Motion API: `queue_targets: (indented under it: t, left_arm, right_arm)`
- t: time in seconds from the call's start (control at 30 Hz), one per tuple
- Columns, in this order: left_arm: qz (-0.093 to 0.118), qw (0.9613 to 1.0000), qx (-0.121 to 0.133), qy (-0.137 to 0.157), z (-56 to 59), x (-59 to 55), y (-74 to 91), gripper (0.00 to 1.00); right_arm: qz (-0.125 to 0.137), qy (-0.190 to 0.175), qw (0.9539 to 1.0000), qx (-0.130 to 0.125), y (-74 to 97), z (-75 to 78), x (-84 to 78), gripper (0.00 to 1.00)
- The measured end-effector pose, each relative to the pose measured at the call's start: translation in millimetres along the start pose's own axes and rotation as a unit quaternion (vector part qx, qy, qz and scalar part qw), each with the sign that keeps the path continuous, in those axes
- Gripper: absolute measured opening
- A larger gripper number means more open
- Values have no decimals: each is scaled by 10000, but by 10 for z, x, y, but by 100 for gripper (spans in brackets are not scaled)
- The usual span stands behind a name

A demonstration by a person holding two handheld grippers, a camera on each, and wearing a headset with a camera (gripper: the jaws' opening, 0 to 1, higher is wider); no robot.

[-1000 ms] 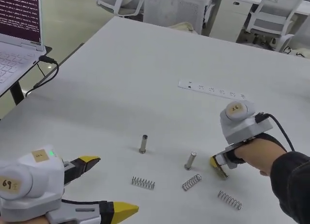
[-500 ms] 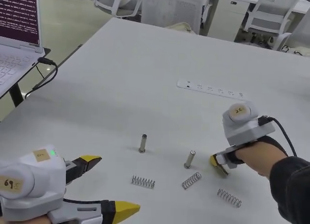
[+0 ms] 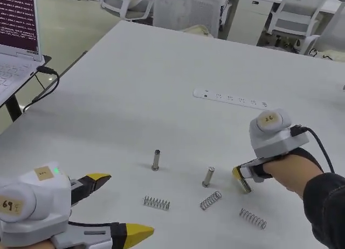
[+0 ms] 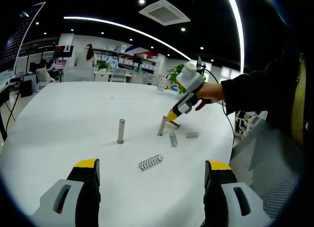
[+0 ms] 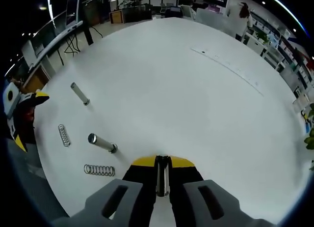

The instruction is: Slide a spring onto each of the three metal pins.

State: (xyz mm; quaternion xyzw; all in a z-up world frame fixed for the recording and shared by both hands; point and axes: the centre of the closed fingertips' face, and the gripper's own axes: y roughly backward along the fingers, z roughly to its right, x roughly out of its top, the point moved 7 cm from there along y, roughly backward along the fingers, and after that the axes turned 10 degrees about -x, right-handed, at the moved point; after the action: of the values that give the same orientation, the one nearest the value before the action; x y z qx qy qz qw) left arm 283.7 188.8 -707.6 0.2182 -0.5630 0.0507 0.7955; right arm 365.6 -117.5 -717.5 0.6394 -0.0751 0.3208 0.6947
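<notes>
Metal pins [image 3: 208, 177] stand bare just beside the right claw [image 3: 241, 179], which still pinches what looks like the third pin [image 5: 162, 180]. Left claw [image 3: 128, 204] stays wide. Springs [image 3: 211, 200] lie near, none on yet.

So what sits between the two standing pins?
Nothing. In the head view the table is bare between the left pin and the right pin, and the left gripper view shows the same bare gap.

White table [image 3: 135, 87] carries two upright pins [image 3: 156, 159] [image 3: 208, 177], three springs [image 3: 157, 202] [image 3: 211, 200] [image 3: 253, 218] and a power strip [image 3: 230, 98].
</notes>
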Motion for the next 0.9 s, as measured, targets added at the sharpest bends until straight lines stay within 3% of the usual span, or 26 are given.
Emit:
queue_targets:
  t: [0.9]
  left_arm:
    - [-32,9998,-99,-174,72,88,-10,85]
  right_arm:
    - [361,-172,9991,-131,265,88,-66,5]
